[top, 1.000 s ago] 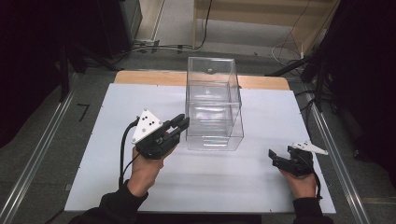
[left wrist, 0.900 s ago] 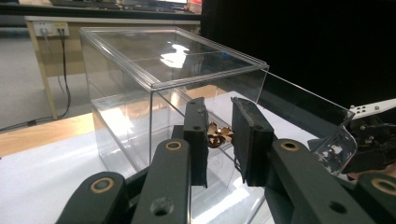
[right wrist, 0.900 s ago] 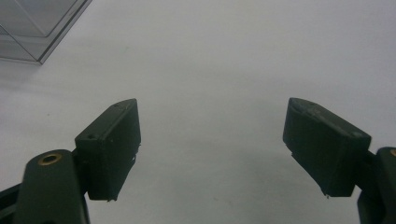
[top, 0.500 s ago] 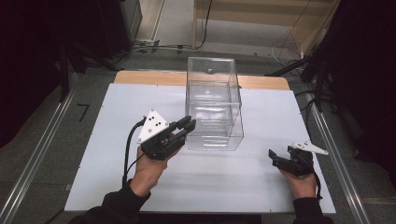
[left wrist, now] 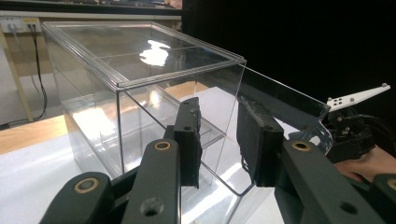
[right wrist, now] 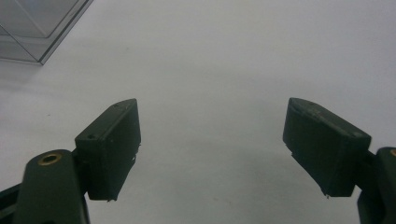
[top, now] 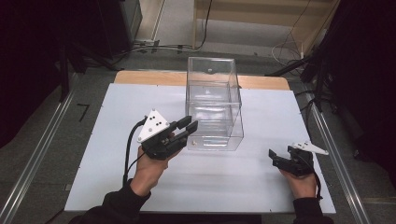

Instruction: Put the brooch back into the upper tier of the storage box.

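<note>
A clear plastic box (top: pixel 212 100) with a lid stands at the middle back of the white tabletop (top: pixel 210 186). My left gripper (top: pixel 190 124) is held above the table at the box's near left corner. In the left gripper view the box (left wrist: pixel 140 56) rises just ahead. Its near upright edge shows in the gap of my left gripper (left wrist: pixel 219 109), whose jaws have just been opening; the pads do not press on it. My right gripper (top: pixel 272 156) rests low at the right, open wide. Nothing but bare white table lies between the jaws of my right gripper (right wrist: pixel 212 121).
A wooden strip (top: pixel 140 77) borders the table's far edge, and metal rails (top: pixel 42 154) run along both sides. Cables lie on the floor behind. A corner of the box (right wrist: pixel 28 28) shows at the upper left of the right gripper view.
The left gripper's tips have edged right, closer to the box, and its jaws have parted a little. The right hand and its gripper have stayed put.
</note>
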Available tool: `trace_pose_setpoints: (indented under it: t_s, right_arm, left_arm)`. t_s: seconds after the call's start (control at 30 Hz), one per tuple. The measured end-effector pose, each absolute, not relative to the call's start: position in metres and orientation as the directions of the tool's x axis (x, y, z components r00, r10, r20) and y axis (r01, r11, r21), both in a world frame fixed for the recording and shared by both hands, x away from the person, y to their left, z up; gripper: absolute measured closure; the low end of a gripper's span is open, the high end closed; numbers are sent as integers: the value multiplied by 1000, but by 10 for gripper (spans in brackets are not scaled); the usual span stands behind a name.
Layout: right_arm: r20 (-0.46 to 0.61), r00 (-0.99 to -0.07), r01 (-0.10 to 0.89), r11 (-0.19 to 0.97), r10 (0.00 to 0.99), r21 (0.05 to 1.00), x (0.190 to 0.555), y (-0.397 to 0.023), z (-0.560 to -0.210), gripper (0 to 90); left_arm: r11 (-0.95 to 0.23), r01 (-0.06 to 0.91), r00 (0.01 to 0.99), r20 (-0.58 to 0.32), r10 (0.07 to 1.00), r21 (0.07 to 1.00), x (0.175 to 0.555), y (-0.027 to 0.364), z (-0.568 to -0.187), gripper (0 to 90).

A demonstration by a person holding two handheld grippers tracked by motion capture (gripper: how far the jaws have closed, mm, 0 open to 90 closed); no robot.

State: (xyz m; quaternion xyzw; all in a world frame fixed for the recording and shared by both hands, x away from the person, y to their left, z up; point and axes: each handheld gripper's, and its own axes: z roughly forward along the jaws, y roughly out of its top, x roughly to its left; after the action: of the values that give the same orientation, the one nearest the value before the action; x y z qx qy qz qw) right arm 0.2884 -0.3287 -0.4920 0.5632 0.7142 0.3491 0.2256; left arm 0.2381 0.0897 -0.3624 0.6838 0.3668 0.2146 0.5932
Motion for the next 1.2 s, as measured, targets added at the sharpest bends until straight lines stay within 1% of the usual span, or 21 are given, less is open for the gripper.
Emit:
trace_pose_setpoints:
  t_s: [0.13,0.2,0.53,0.63,0.7,0.73,0.9,0.93,1.07,1.1,1.2]
  right_arm:
    - [73,-264,645,120,962,755,288,-329,-492,173]
    - [69,-267,644,125,961,755,288,-329,-492,173]
    - [72,-266,642,121,961,757,288,-329,-491,173]
    - [71,-265,641,121,962,758,288,-329,-491,173]
    - [67,-267,640,125,961,758,288,-330,-491,173]
    - [67,-267,640,125,961,759,288,-330,-491,173]
    - [67,-268,640,125,961,758,288,-330,-491,173]
    - [68,-268,639,124,961,759,288,-330,-491,173]
    - [71,-268,640,122,961,759,288,-330,-491,173]
    - [72,-269,640,122,960,759,287,-330,-491,173]
    - [71,-272,640,125,960,758,287,-330,-491,173]
  left_arm:
    - [-15,248,634,-151,758,969,238,94,-361,707]
    - [-8,250,633,-157,759,968,238,96,-361,688]
    - [17,251,607,-170,776,968,237,111,-359,669]
    - [19,252,599,-172,782,967,237,114,-360,648]
    - [14,254,594,-168,787,967,237,115,-362,642]
    - [11,258,594,-168,787,966,237,116,-363,622]
    - [12,270,579,-172,797,963,237,119,-369,618]
    - [9,272,576,-171,799,962,237,119,-370,603]
    - [4,282,561,-169,810,959,236,125,-375,601]
    - [5,285,556,-169,814,958,236,126,-376,585]
    - [10,288,540,-171,824,958,236,132,-380,577]
